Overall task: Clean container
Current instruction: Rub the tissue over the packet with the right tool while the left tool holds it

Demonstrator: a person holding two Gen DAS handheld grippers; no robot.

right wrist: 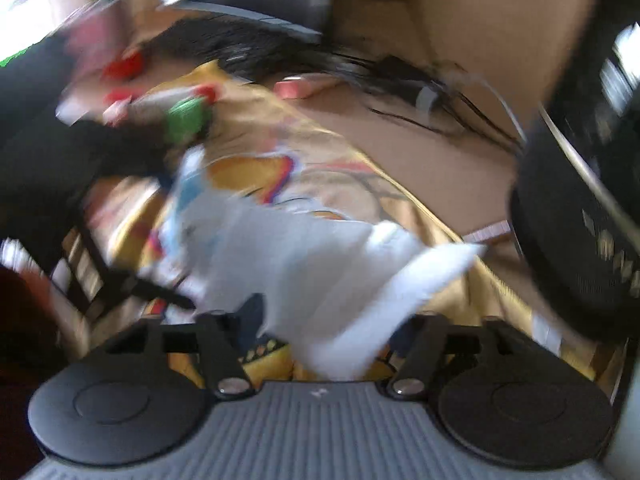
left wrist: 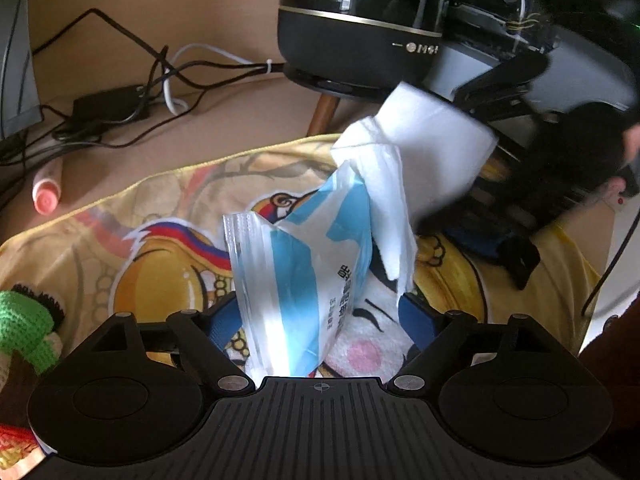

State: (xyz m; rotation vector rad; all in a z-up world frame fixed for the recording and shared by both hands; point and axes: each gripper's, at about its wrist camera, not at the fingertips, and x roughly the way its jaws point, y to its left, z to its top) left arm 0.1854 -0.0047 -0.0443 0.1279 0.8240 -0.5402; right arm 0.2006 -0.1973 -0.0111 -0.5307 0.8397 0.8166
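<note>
A brown tabletop (left wrist: 248, 108) carries a yellow cartoon-print cloth (left wrist: 132, 240), and at its far edge stands a glossy black appliance (left wrist: 360, 28), probably the container to be cleaned, seen only in part in both views and untouched by either tool. On the cloth a blue-and-white tissue packet (left wrist: 292, 276) stands upright between the spread fingers of the left gripper (left wrist: 322, 320), whose blue pads are apart and do not appear to press on it. A white tissue (left wrist: 424, 148) is drawn up out of the packet toward the right gripper (right wrist: 320, 336); its jaws also stand apart, the sheet lying loosely between them rather than pinched. As a judgement, the job is barely begun: a wipe is only being pulled free, and all the wiping is left. The right view is heavily smeared, so whether the sheet has come clear of the packet cannot be told. A tangle of black cables (left wrist: 120, 80) and a pink-capped tube (left wrist: 48, 192) lie at the left.
</note>
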